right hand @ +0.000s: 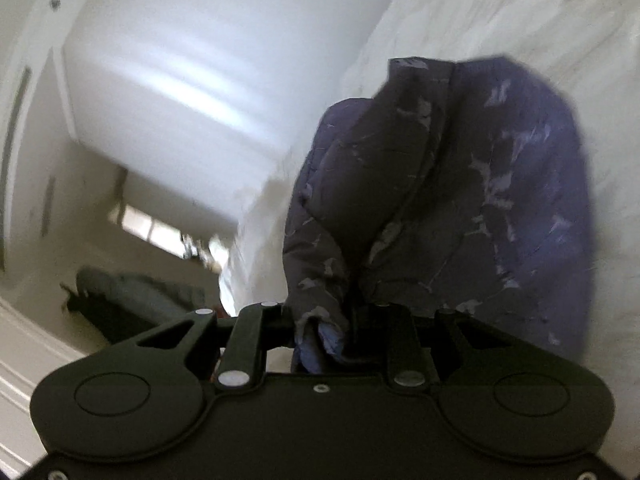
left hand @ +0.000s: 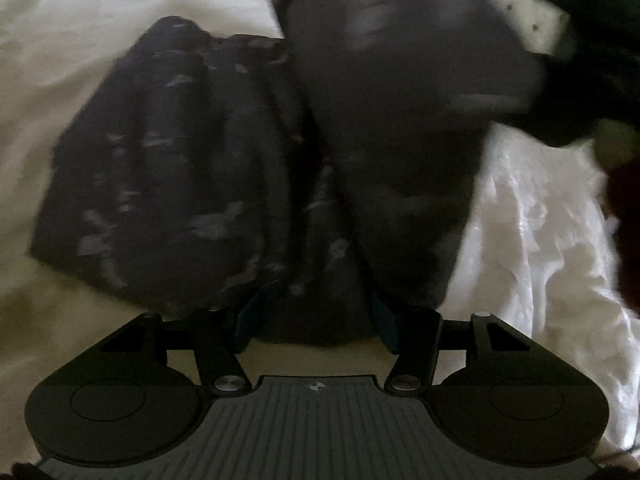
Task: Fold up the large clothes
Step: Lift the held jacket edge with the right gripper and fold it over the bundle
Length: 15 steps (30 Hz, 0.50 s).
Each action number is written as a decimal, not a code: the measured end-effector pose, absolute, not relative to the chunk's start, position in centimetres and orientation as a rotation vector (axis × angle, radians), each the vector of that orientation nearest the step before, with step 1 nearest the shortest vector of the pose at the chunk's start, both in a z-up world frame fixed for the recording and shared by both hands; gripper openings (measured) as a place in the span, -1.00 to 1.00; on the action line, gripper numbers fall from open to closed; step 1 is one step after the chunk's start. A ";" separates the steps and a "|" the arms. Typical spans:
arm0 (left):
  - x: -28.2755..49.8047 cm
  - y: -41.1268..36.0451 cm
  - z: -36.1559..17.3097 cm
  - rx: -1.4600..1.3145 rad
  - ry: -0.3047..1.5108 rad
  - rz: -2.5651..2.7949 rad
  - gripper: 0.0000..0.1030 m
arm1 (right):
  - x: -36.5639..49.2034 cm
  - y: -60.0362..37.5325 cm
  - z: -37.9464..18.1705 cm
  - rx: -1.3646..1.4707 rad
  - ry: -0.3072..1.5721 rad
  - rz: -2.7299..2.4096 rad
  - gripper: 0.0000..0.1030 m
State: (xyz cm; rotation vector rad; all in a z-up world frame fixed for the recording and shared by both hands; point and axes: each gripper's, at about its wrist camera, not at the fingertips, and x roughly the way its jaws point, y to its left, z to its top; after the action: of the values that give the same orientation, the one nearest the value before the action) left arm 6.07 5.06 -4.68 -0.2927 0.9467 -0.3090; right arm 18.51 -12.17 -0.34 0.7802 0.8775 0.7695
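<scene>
Dark navy garment (left hand: pixel 180 168) with pale streaky print, lying bunched on white bedding (left hand: pixel 532 240). Motion blur in both views; detail soft.

Left gripper (left hand: pixel 312 320): teal-padded fingers (left hand: pixel 246 320) stand fairly wide apart, with a thick wad of the cloth filling the gap between them. Whether they are actually pinching that wad or merely sit around it, I cannot tell. Fabric runs straight ahead of this gripper, away along its finger line, then fans left into a flatter panel on the bed and rises right into a raised, blurred hump.

Right gripper (right hand: pixel 340 332): jaws drawn close, a bluish fold of the same garment (right hand: pixel 460 200) bunched tight between them and spilling over the body. Clamped on cloth. From here the fabric stretches forward and slightly right, draping down against the bedding (right hand: pixel 520 12). White wall (right hand: pixel 180 80) and a dark item on the floor (right hand: pixel 132 300) to the left, well apart from the work.

Key relation: both grippers sit at near edges of the garment, and its bulk lies ahead of each. Long axis seems to run away from the left gripper. Judgement: the garment is not yet flat, folding early-stage; next move likely needs the two held points pulled apart to tension the edge before laying over. Neither hand clearly nearer the bulk.
</scene>
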 end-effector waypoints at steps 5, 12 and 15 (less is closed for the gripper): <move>4.7 7.1 -4.2 -0.302 0.977 -0.273 0.10 | 20.4 -7.5 -3.4 0.741 0.991 0.789 -0.30; 3.5 7.8 -3.6 -0.310 0.992 -0.290 0.10 | 20.5 -5.1 -4.9 0.651 1.110 0.854 -0.16; 2.7 6.9 -2.6 -0.251 0.978 -0.331 0.10 | 20.4 -5.2 -3.8 0.664 1.108 0.950 0.29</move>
State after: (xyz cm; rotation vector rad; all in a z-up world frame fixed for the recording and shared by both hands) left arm 2.70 6.87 -2.63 -0.2510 0.9779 -0.3311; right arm 20.38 -5.17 -3.84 0.6636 1.1078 0.9502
